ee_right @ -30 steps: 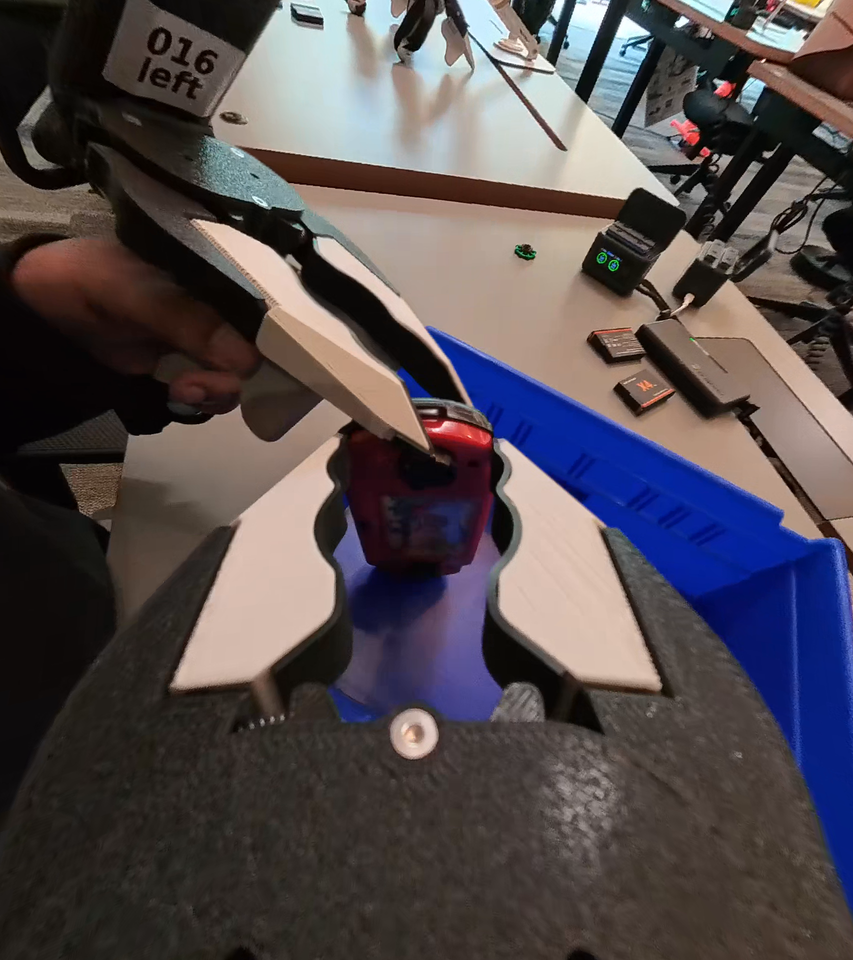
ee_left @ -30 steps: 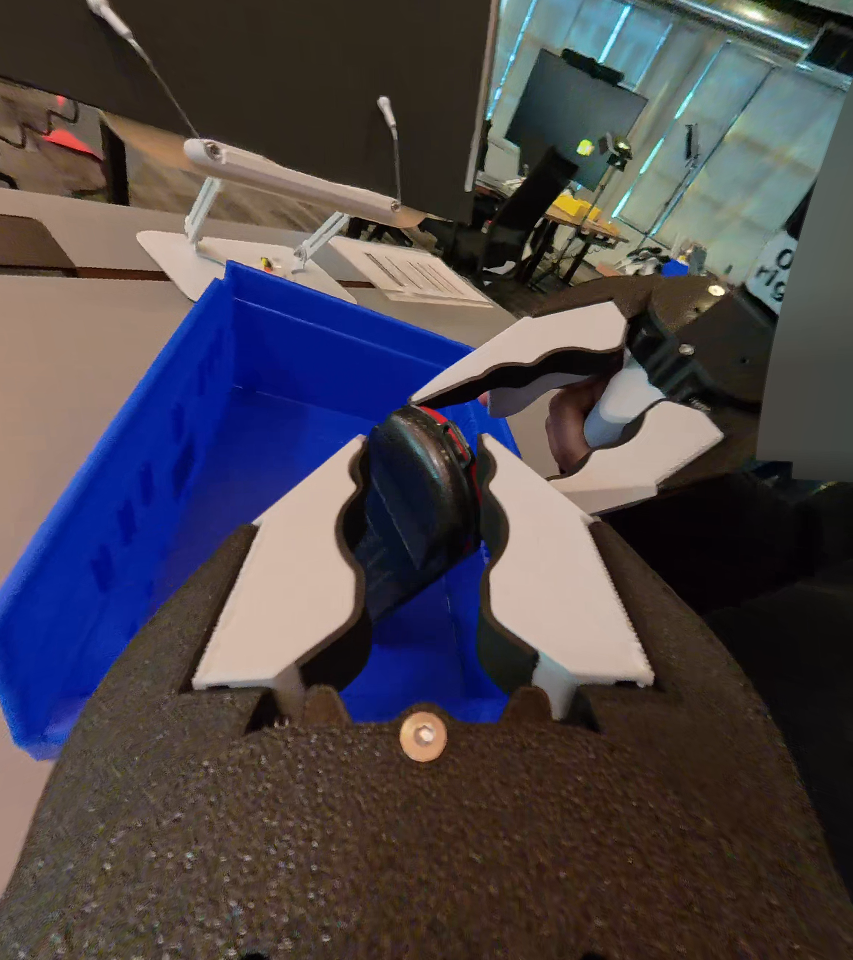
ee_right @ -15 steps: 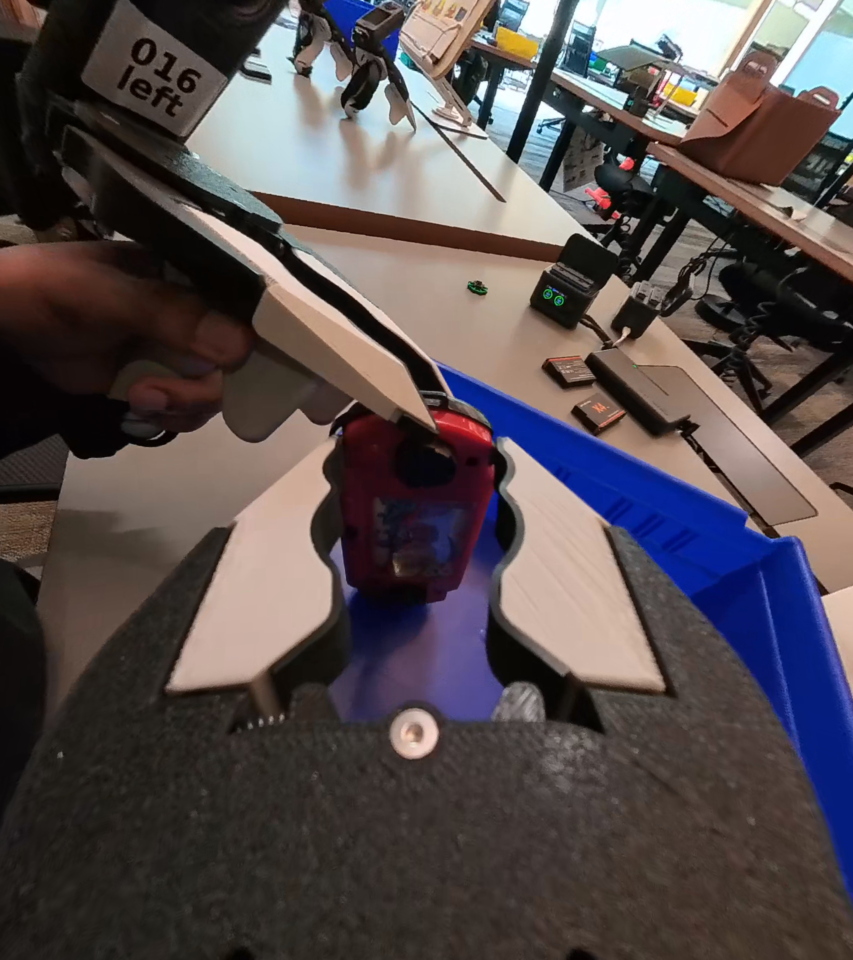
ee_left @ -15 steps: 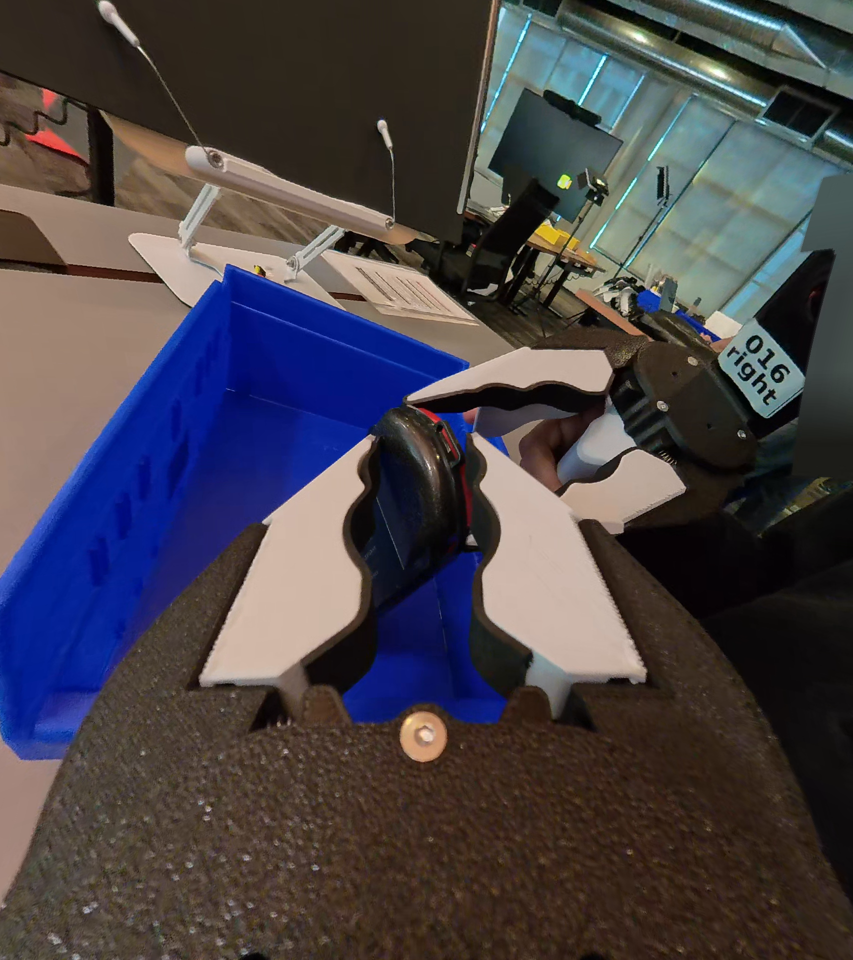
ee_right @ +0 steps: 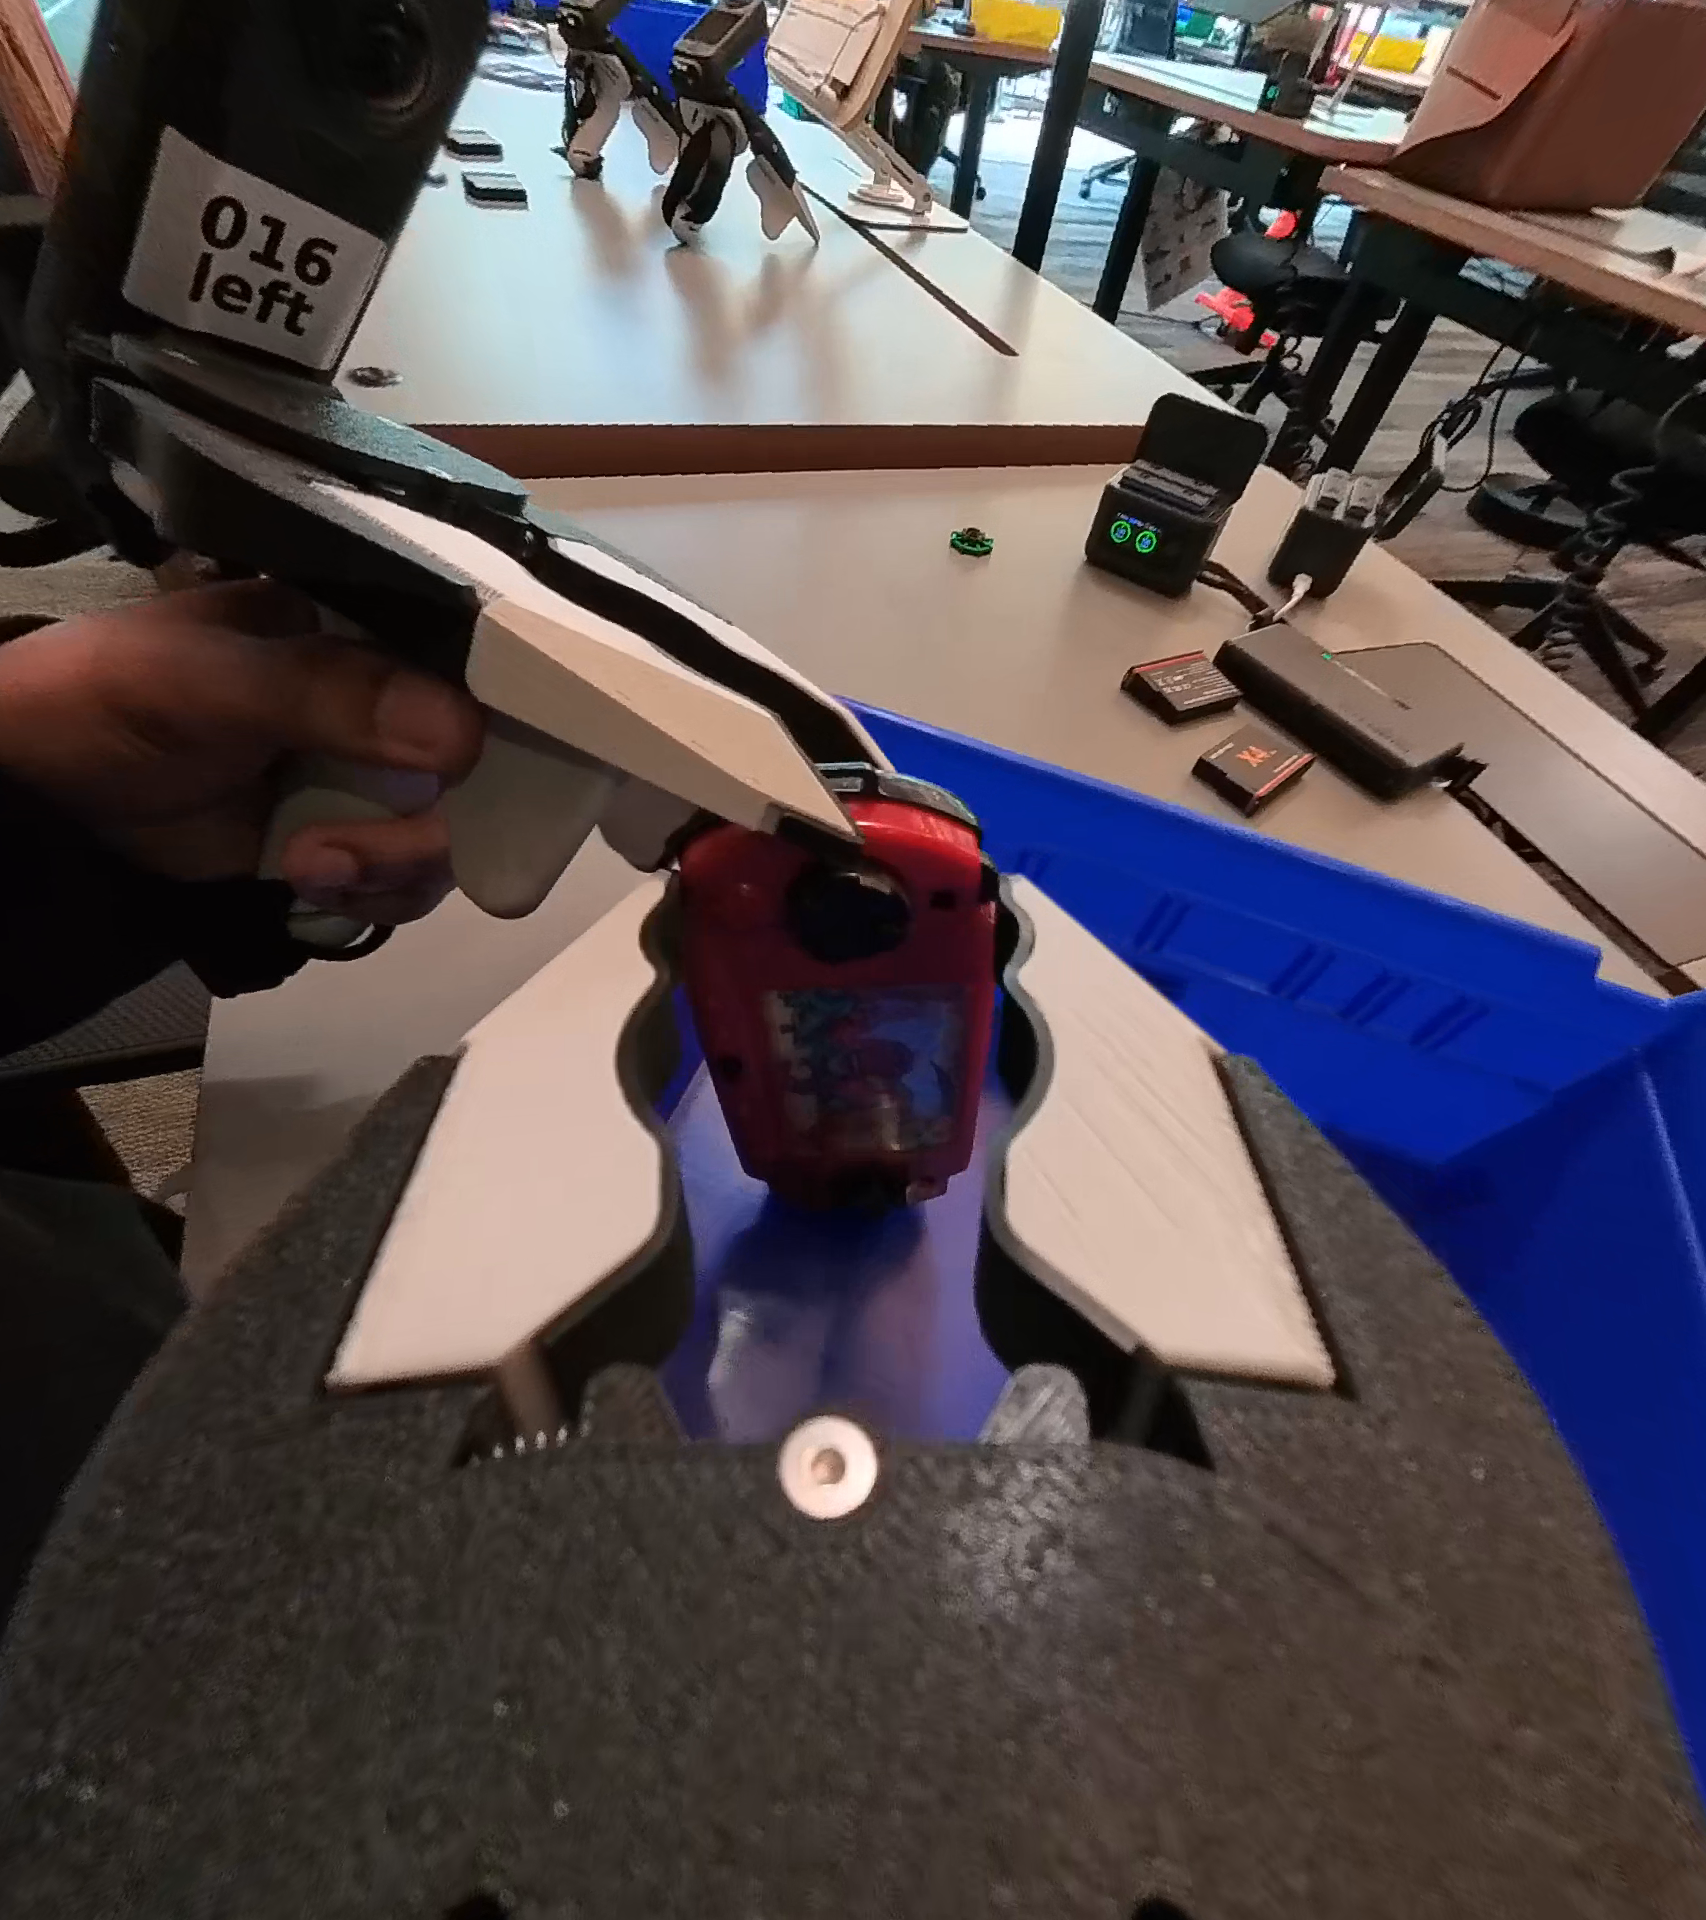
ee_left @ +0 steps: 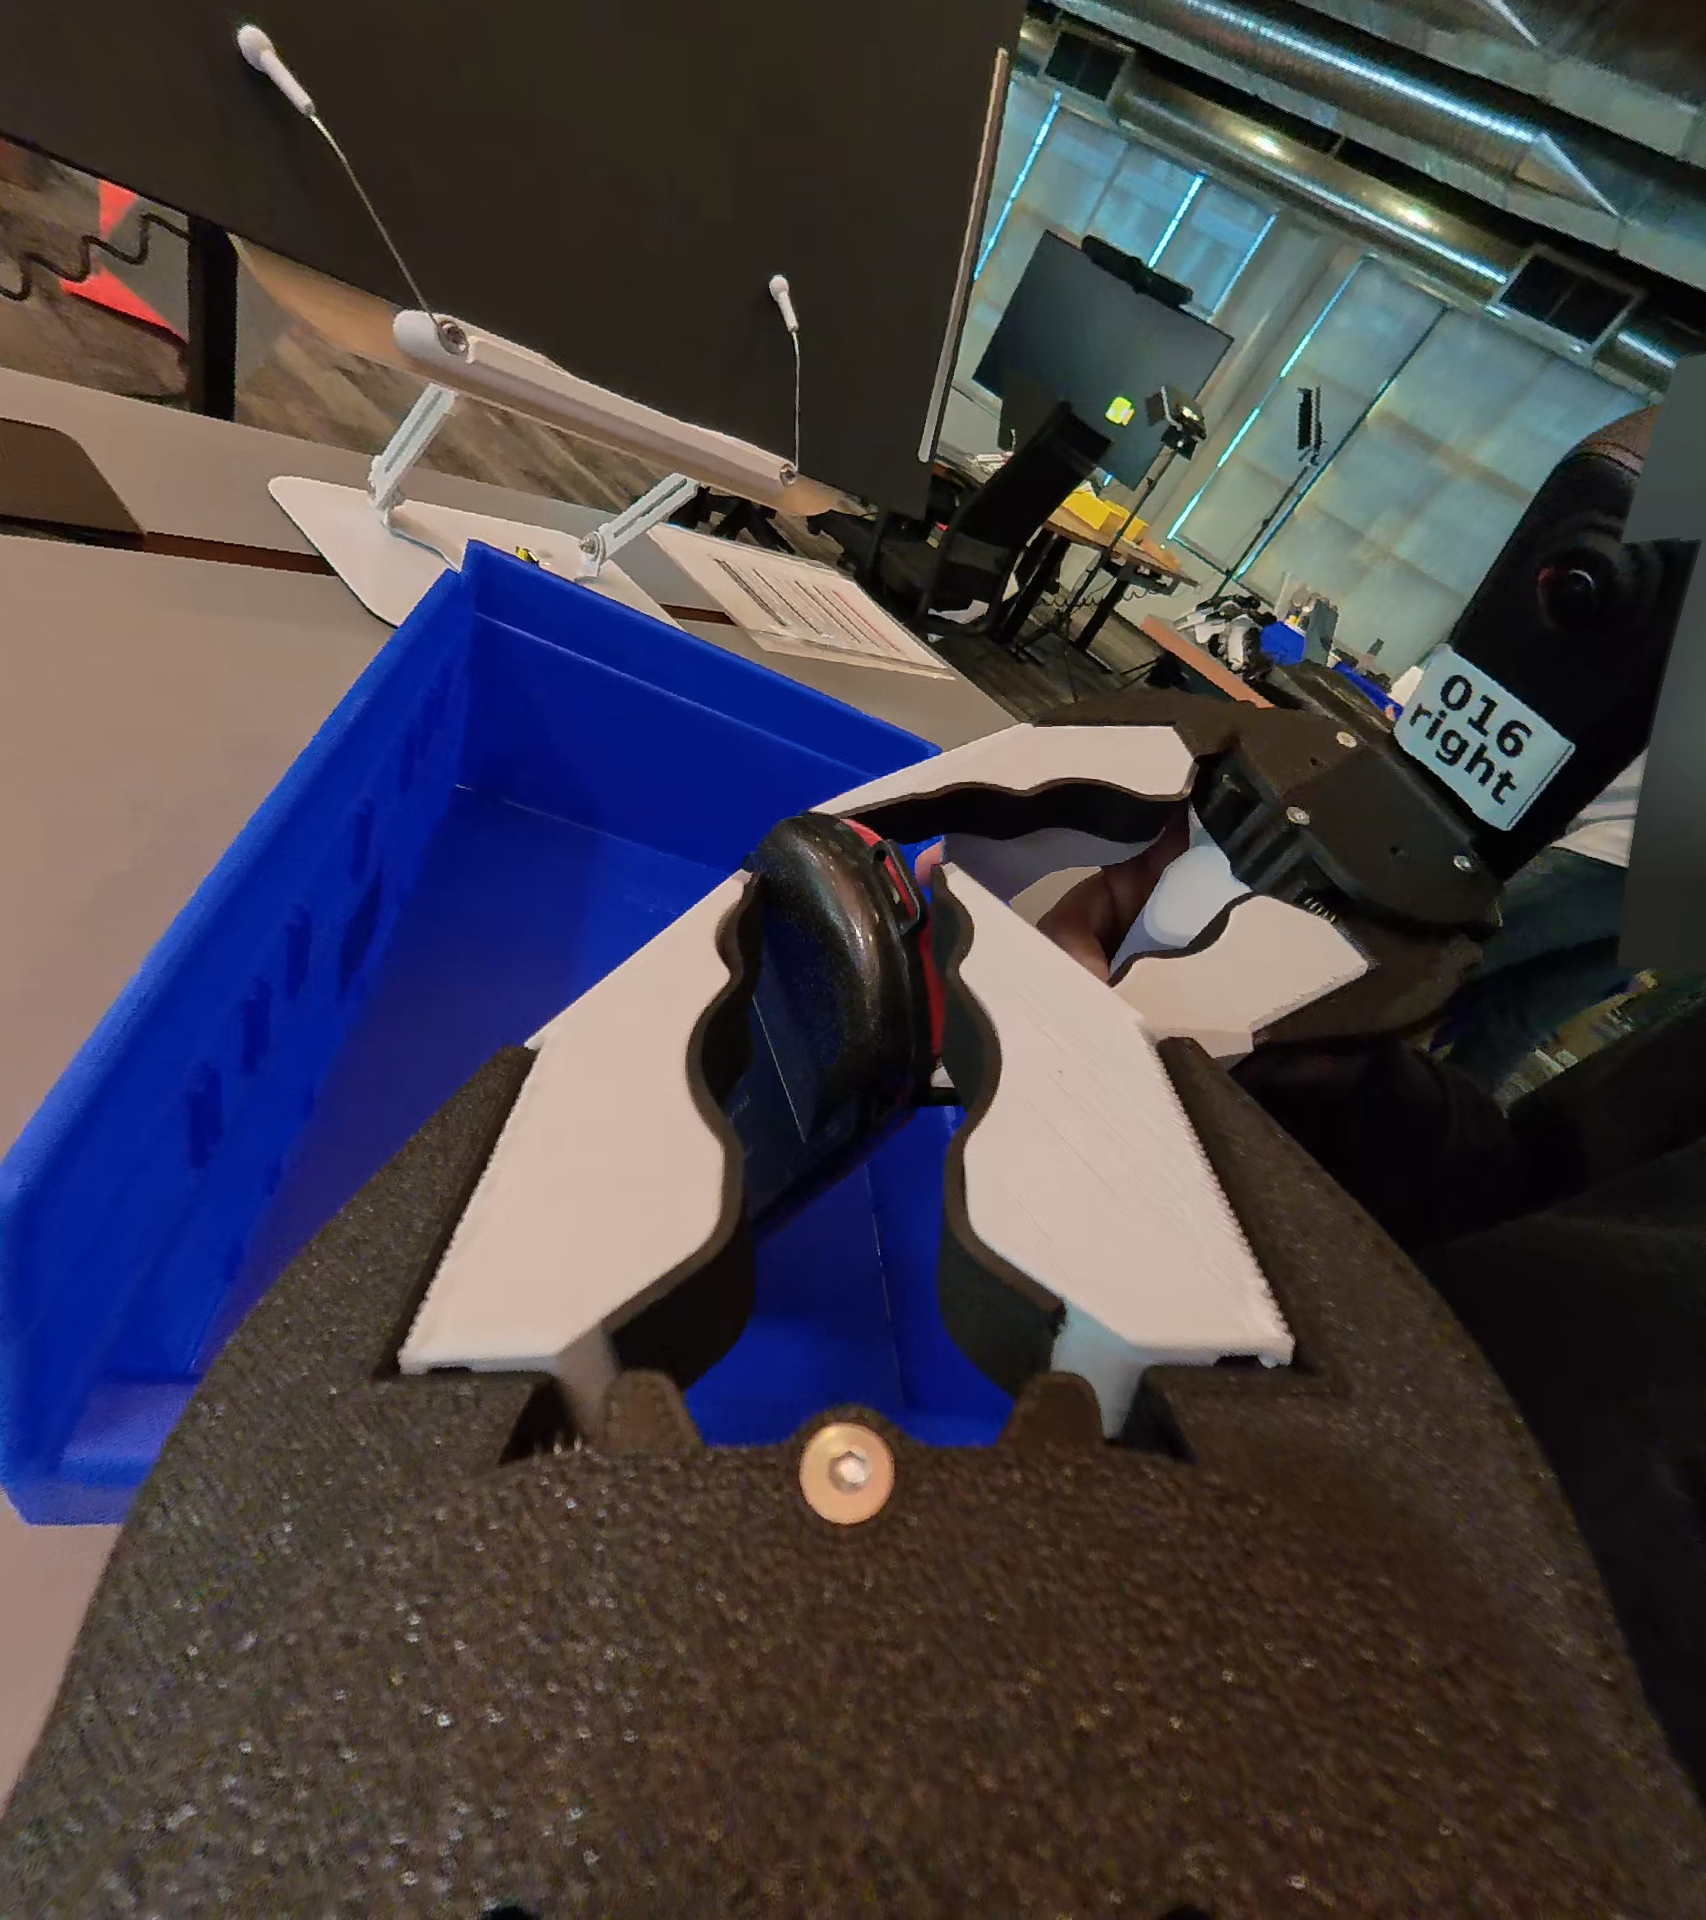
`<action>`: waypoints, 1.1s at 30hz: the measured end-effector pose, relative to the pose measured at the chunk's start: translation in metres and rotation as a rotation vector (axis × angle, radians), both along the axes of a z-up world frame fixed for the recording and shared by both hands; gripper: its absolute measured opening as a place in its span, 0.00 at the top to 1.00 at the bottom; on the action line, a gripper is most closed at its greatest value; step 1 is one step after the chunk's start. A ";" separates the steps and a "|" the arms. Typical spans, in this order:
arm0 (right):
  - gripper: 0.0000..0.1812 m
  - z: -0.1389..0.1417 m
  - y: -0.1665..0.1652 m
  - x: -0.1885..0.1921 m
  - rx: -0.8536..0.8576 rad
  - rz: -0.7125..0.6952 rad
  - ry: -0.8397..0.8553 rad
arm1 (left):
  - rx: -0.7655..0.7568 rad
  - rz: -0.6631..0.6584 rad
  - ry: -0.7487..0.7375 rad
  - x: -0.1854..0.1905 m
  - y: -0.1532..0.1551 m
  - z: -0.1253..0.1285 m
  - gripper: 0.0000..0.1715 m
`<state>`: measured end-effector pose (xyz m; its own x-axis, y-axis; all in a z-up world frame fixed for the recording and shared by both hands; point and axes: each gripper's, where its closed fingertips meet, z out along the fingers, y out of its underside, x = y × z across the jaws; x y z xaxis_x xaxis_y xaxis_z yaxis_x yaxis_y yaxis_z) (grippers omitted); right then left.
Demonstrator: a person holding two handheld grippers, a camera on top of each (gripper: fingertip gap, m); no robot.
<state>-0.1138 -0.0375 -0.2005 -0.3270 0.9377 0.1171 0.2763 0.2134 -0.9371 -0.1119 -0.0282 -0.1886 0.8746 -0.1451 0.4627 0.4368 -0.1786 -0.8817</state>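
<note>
A red handheld device with a black back and a picture label [ee_right: 859, 1039] hangs above the inside of a blue bin [ee_right: 1348, 987]. My right gripper [ee_right: 838, 883] is shut on its two sides. My left gripper [ee_left: 838, 883] is shut on the same device [ee_left: 828, 997], clamping its front and back near the top. In the right wrist view the left gripper's fingers [ee_right: 641, 717] come in from the left, held by a hand [ee_right: 205, 748]. In the left wrist view the right gripper's fingers [ee_left: 1015, 764] reach in from the right. The bin [ee_left: 257, 987] looks empty below.
The bin sits on a grey table [ee_left: 49, 831]. Behind it are a white folding stand [ee_left: 579, 416] and a printed sheet [ee_left: 807, 613]. To the right lie two charger cases [ee_right: 1171, 509], black battery packs [ee_right: 1249, 769], a black power bank [ee_right: 1337, 707] and a small green part [ee_right: 974, 540]. Both grippers' tips are close together, under 4 cm apart.
Both grippers have risen and tilted a little with the device held between them. The device sits higher above the bin floor. Neither grip has changed.
</note>
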 end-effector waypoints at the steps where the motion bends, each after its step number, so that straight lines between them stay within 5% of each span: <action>1: 0.67 -0.001 0.000 0.000 -0.007 0.003 -0.008 | 0.001 -0.002 -0.001 0.000 0.000 0.000 0.81; 26: 0.70 0.011 -0.003 0.005 -0.079 0.052 0.024 | 0.015 -0.008 0.008 0.000 -0.003 0.001 0.84; 33: 0.70 0.004 0.001 0.003 0.014 0.014 0.011 | 0.020 -0.011 0.002 -0.001 -0.003 0.001 0.84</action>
